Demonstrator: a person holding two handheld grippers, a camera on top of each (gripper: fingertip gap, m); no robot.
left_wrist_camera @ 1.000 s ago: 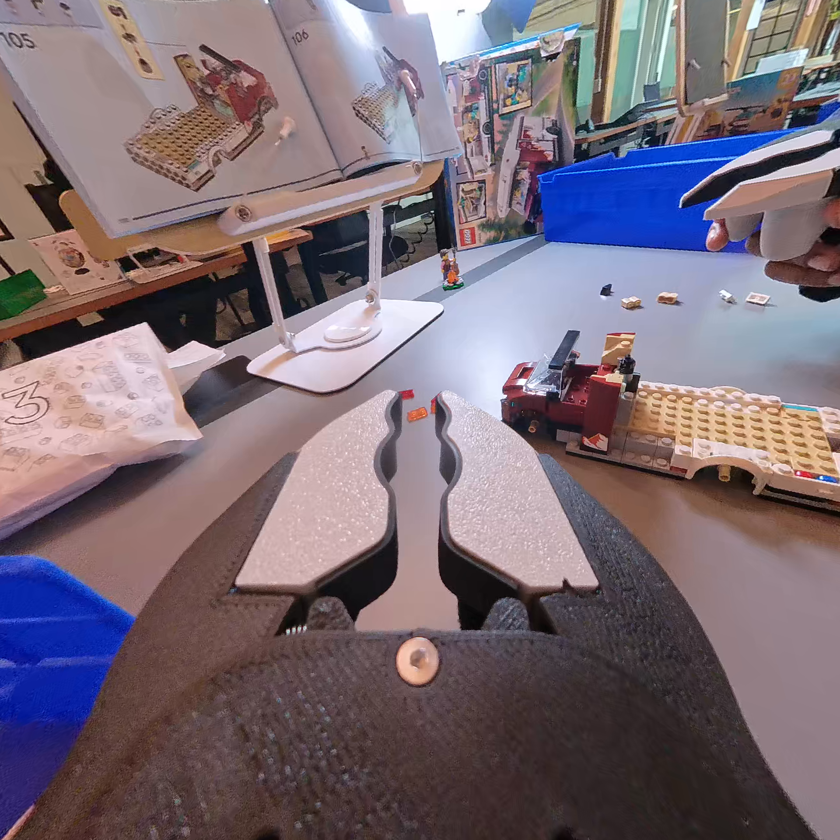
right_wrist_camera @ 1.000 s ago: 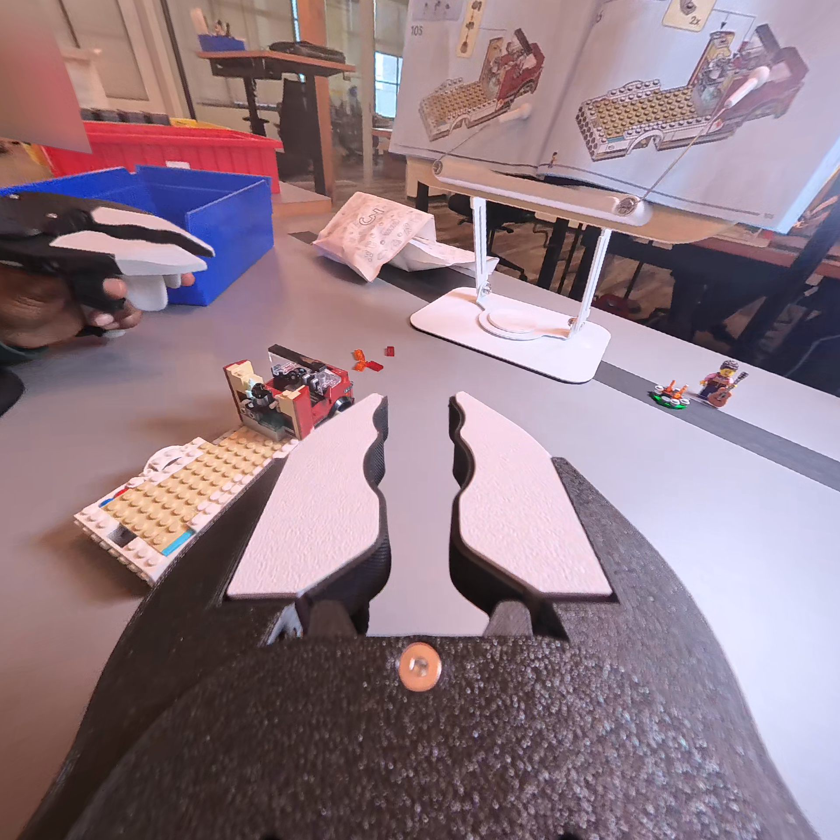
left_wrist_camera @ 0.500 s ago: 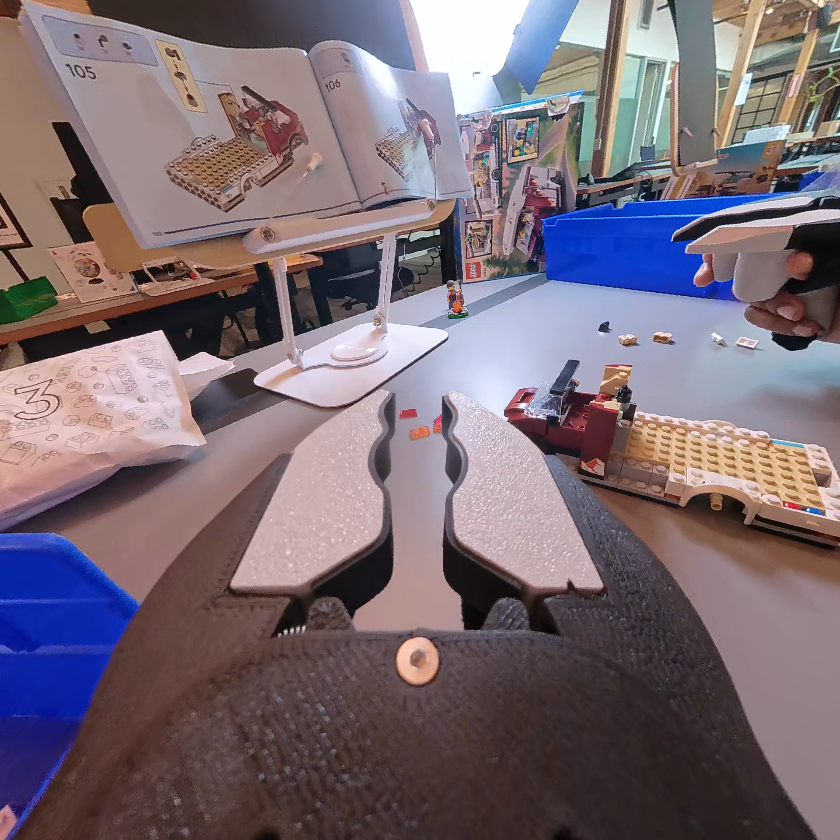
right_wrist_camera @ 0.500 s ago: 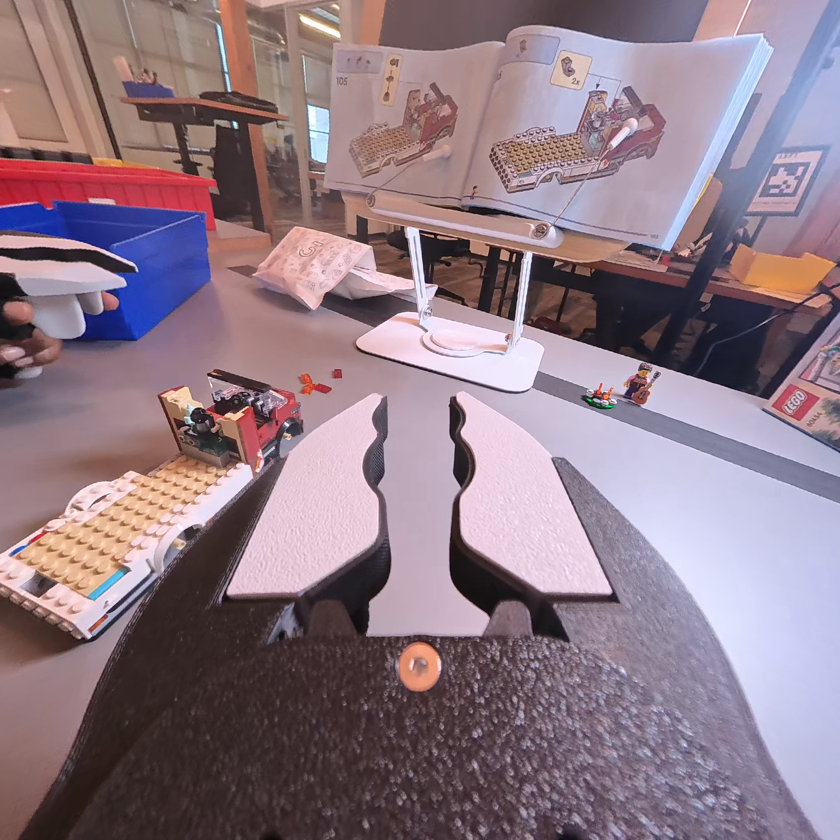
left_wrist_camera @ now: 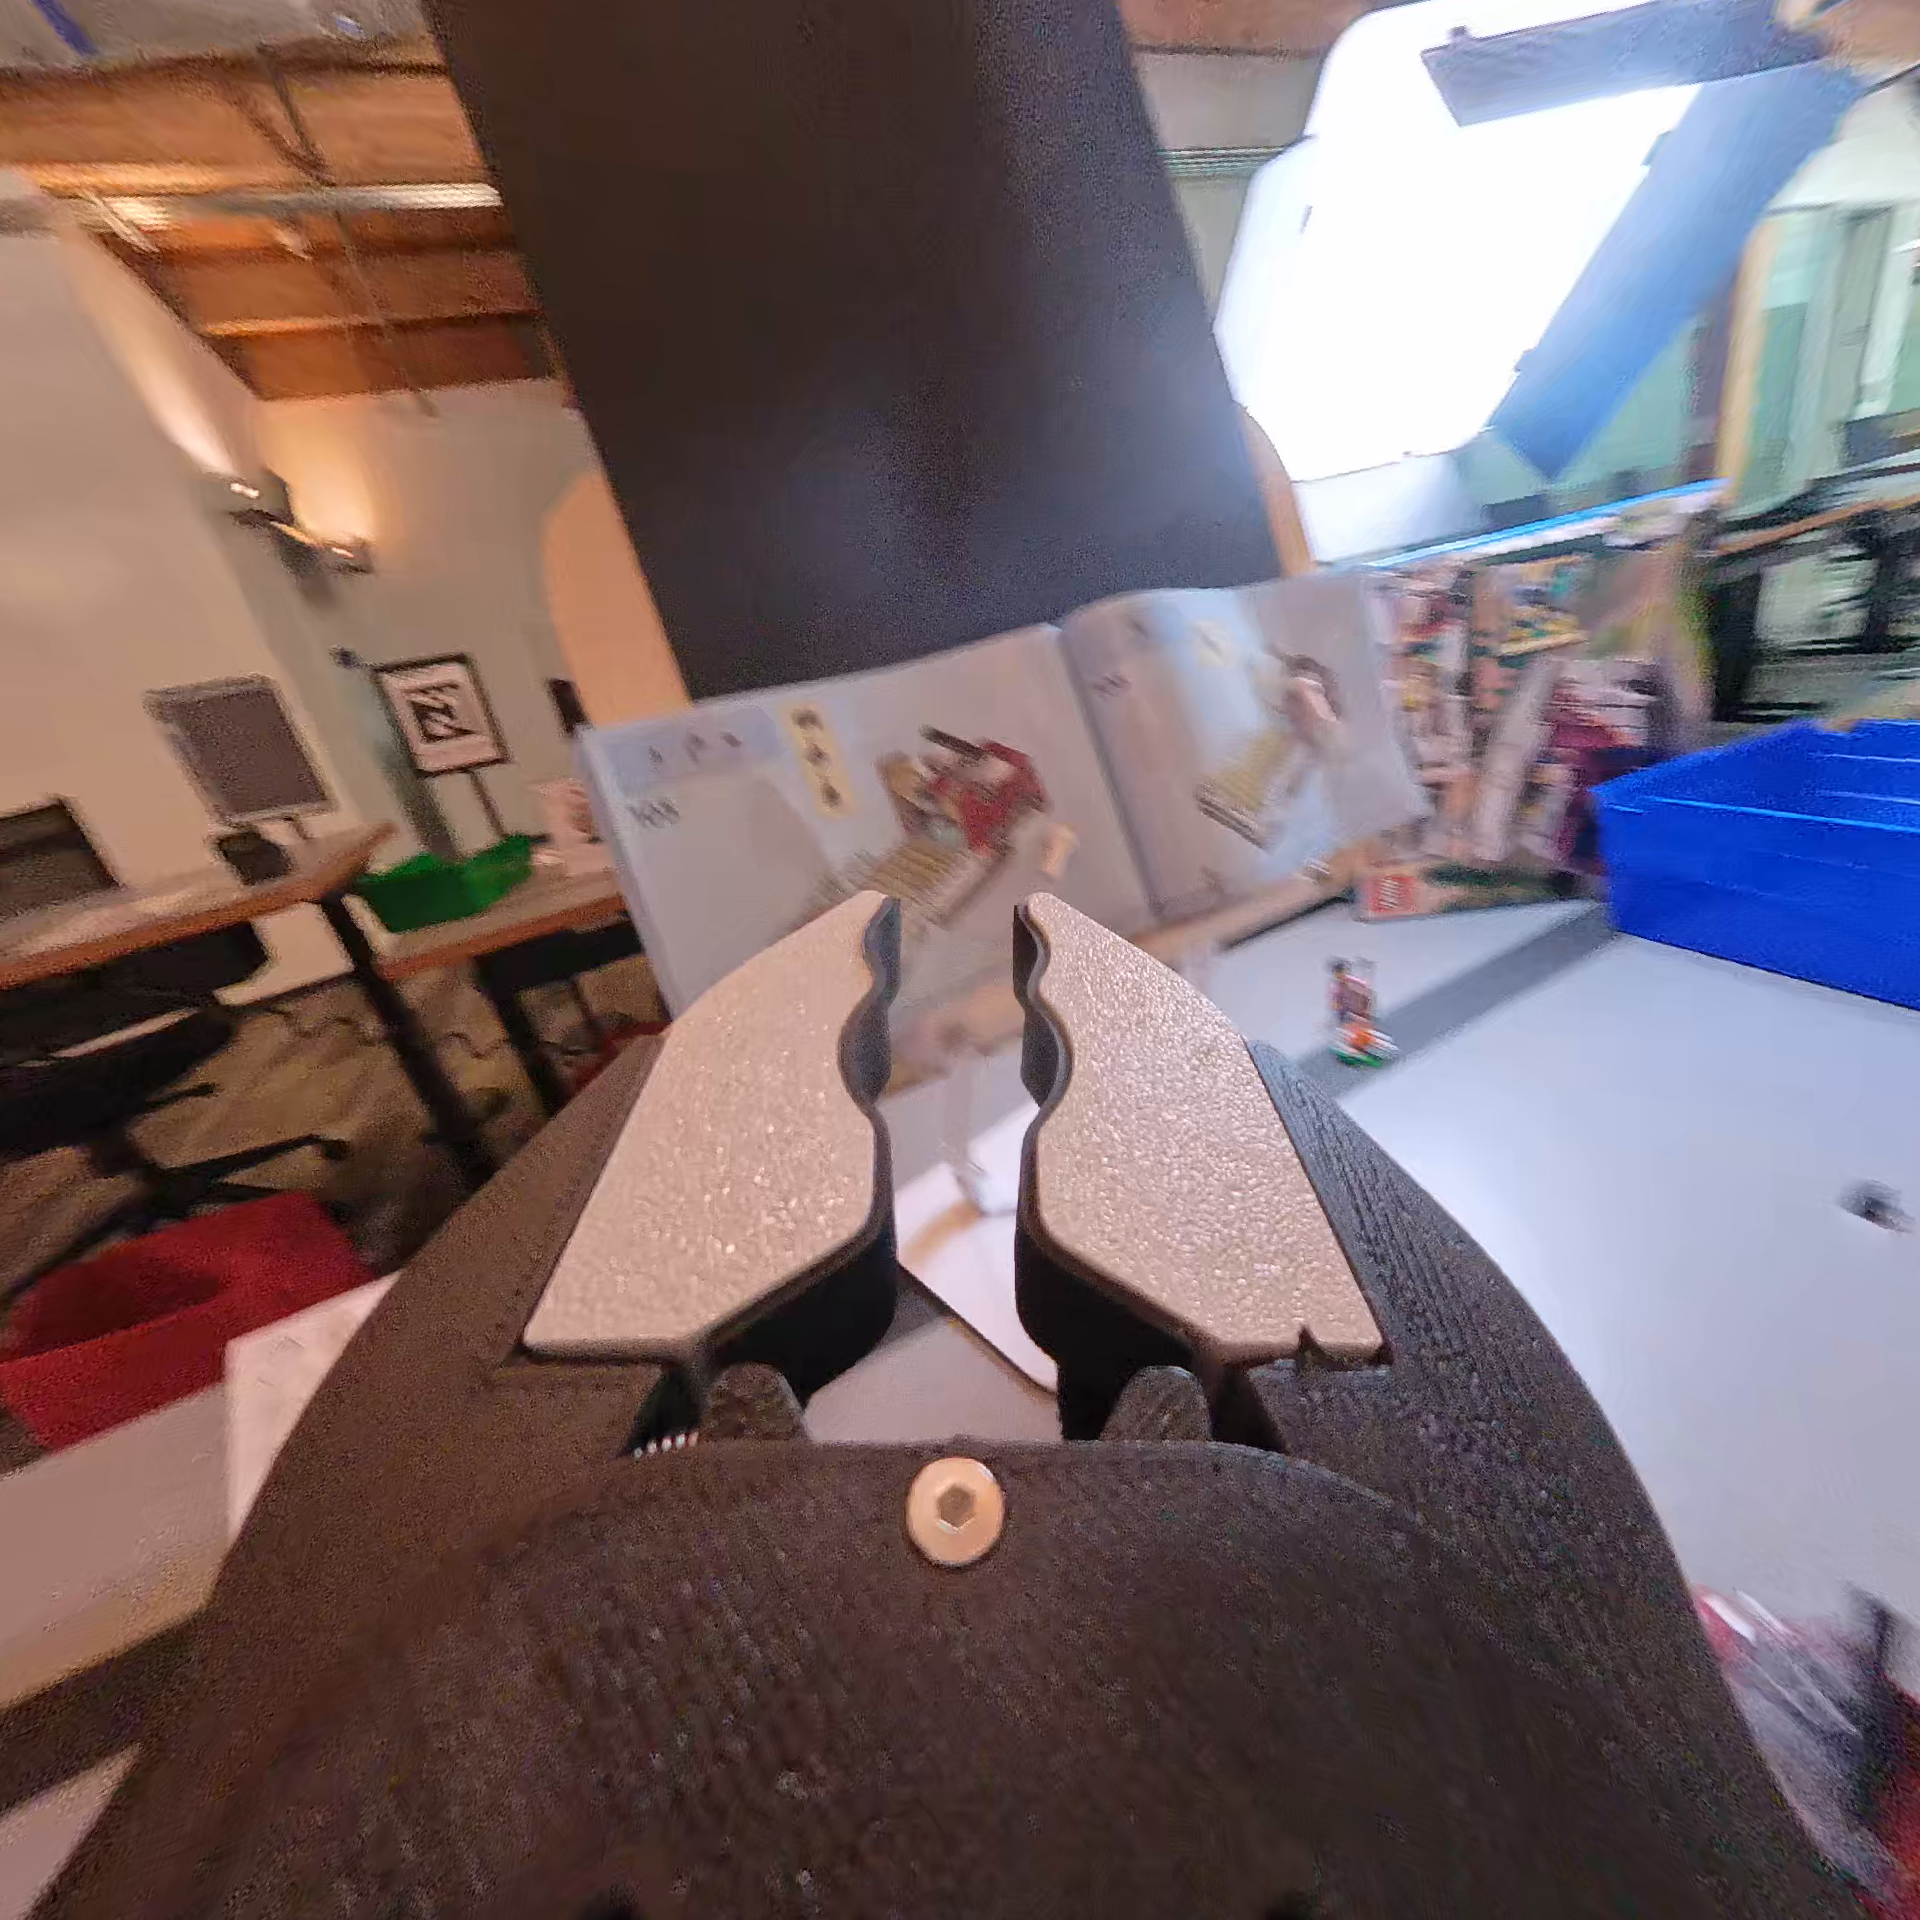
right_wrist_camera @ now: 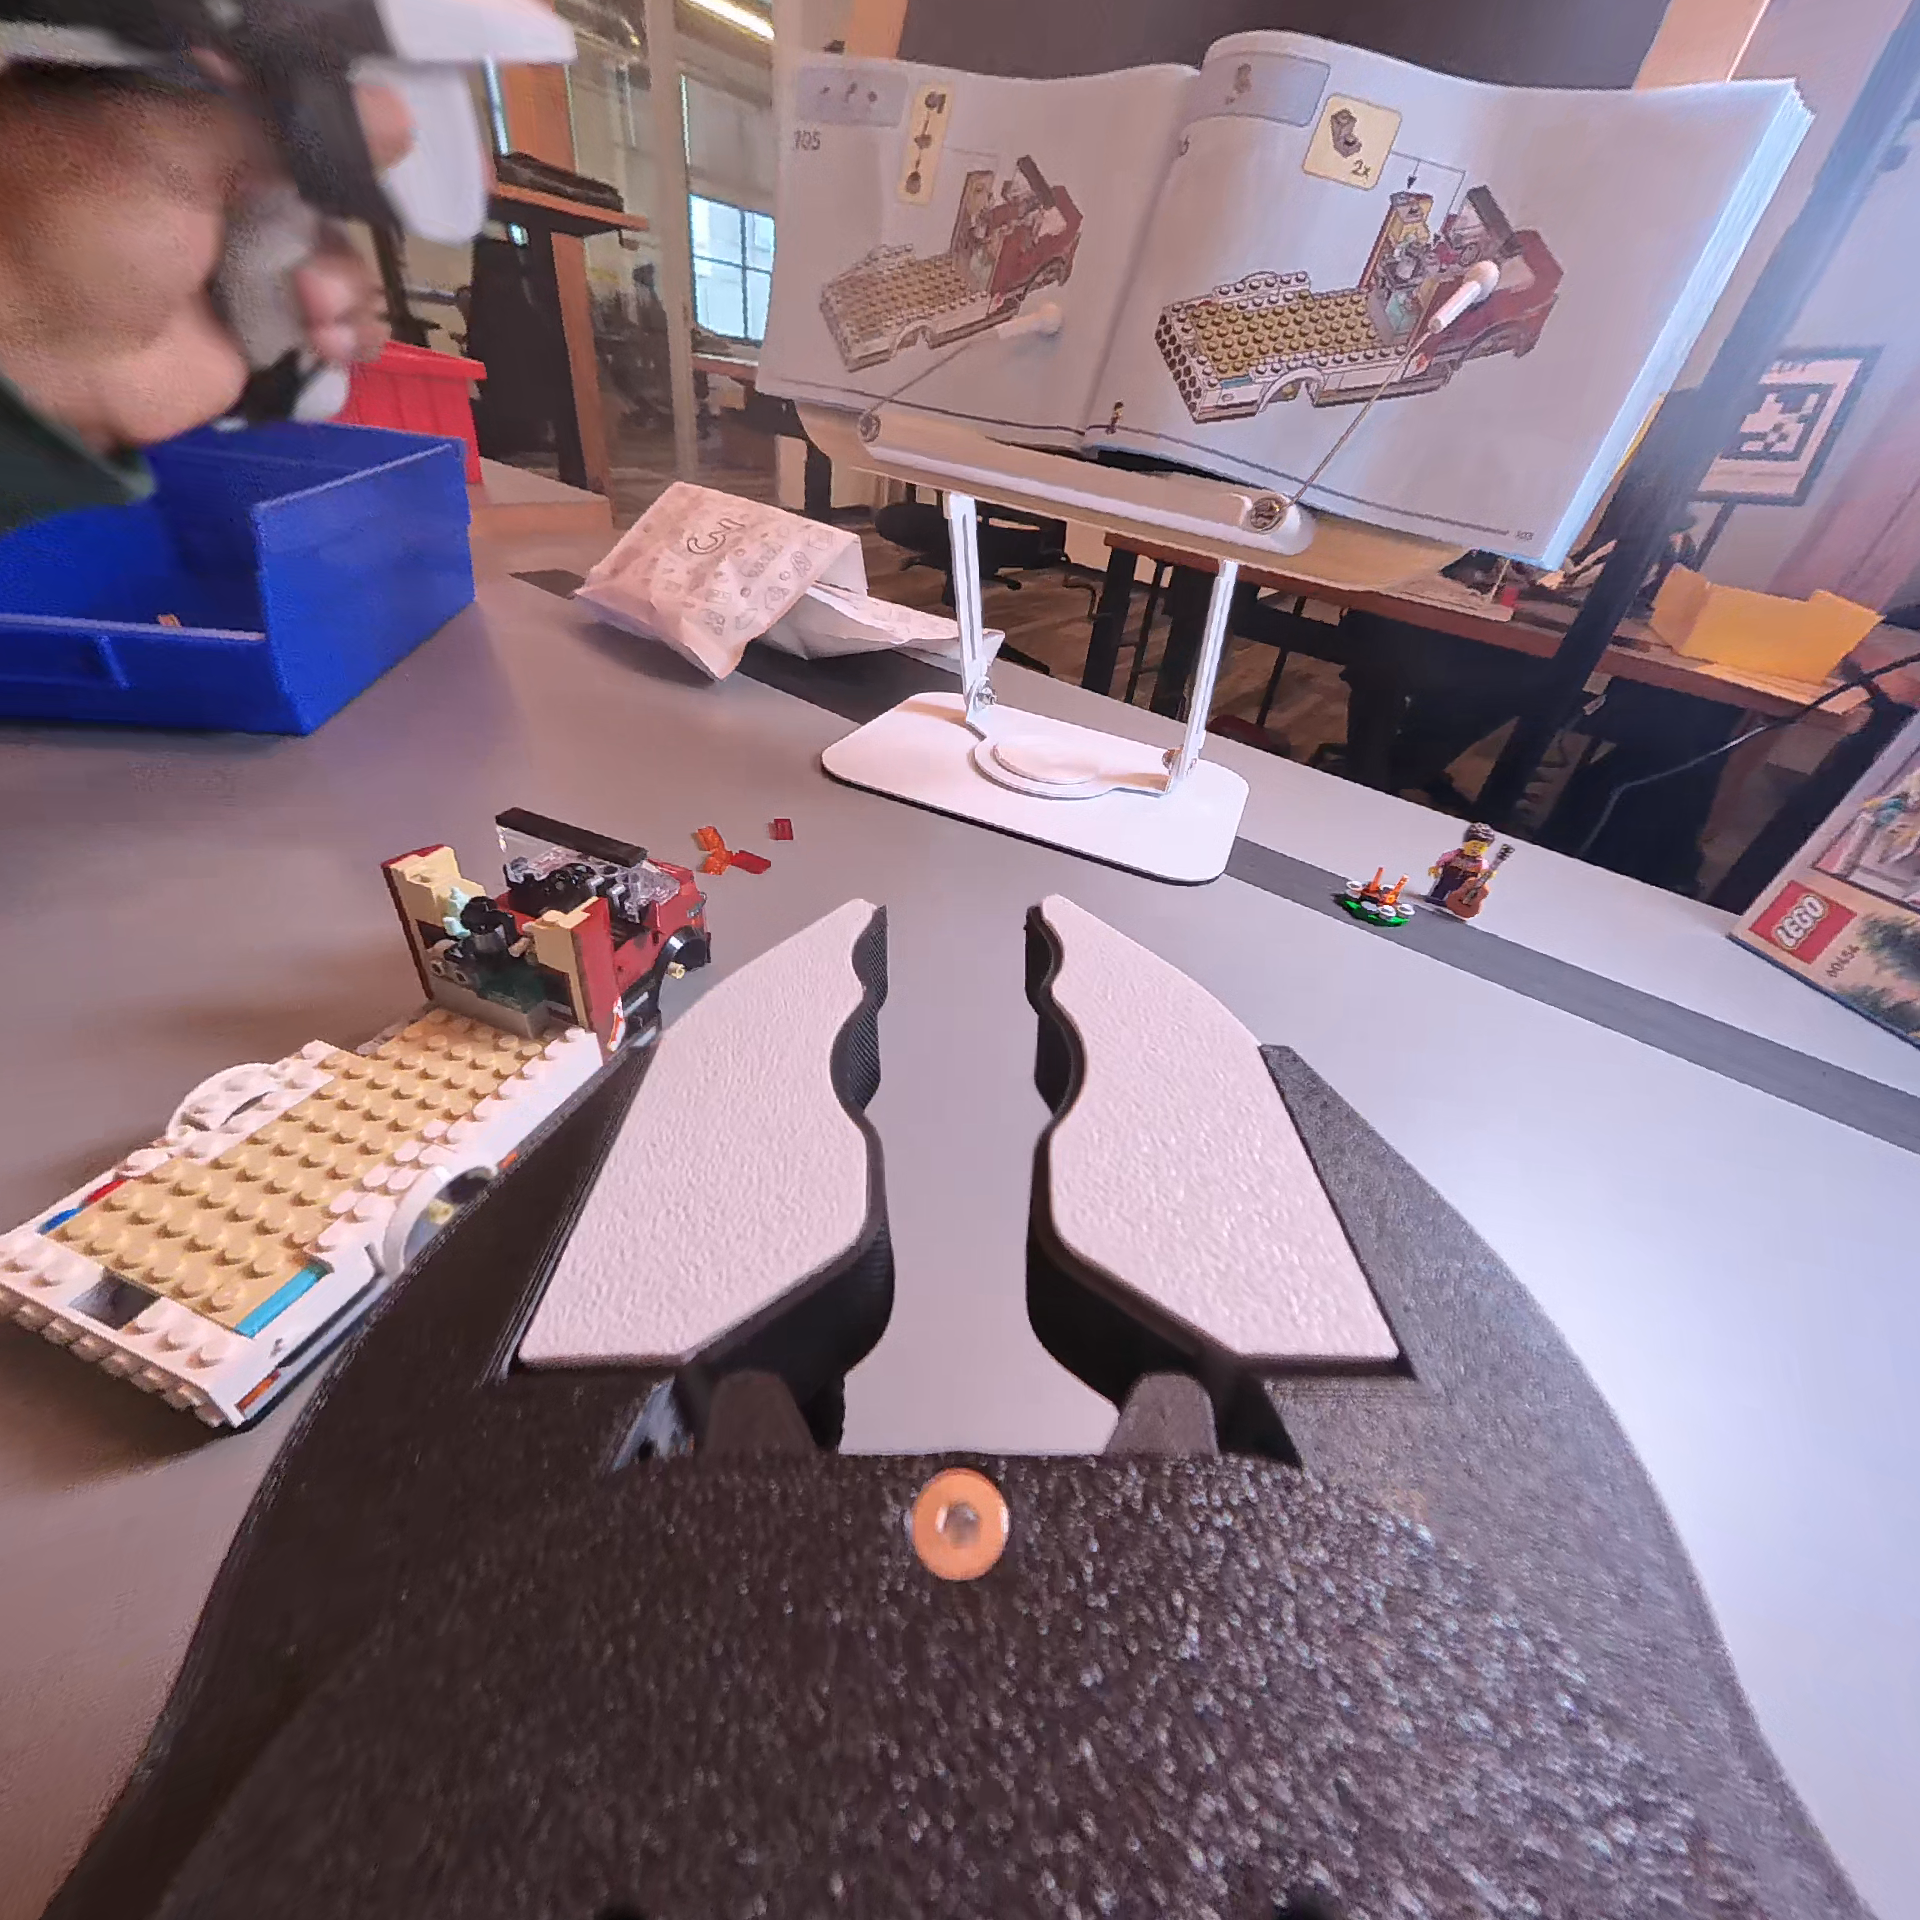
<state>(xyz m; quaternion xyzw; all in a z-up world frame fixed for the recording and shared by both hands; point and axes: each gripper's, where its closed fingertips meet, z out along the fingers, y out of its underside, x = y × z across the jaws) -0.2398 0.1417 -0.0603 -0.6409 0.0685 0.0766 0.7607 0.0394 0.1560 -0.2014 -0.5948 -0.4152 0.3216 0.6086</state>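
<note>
My left gripper (left_wrist_camera: 956, 920) is open and empty, raised and tilted up, pointing at the open instruction booklet (left_wrist_camera: 935, 810) on its white stand; the view is blurred by motion. It also shows blurred at the top left of the right wrist view (right_wrist_camera: 436, 114), held in a hand. My right gripper (right_wrist_camera: 956, 925) is open and empty, hovering above the grey table (right_wrist_camera: 1455, 1195). A brick-built vehicle (right_wrist_camera: 343, 1081) with a red cab and tan studded bed lies just left of its fingers. A few small red and orange pieces (right_wrist_camera: 732, 857) lie beyond the cab.
The booklet (right_wrist_camera: 1195, 281) sits on a white stand (right_wrist_camera: 1039, 774). A blue bin (right_wrist_camera: 239, 582) stands at the left, another (left_wrist_camera: 1766, 842) at the far right. A paper bag (right_wrist_camera: 727, 577), a minifigure with guitar (right_wrist_camera: 1465, 883), and a toy box (right_wrist_camera: 1839, 925) lie around. The tips of one gripper are about 30 cm away from the tips of the other. The brick-built vehicle (right_wrist_camera: 343, 1081) sits 15 cm or so from the ends of my right fingers.
My left gripper has swung sharply upward and left, away from the table and the vehicle, and its fingers have spread a little. My right gripper has drawn back and risen slightly, staying open.
</note>
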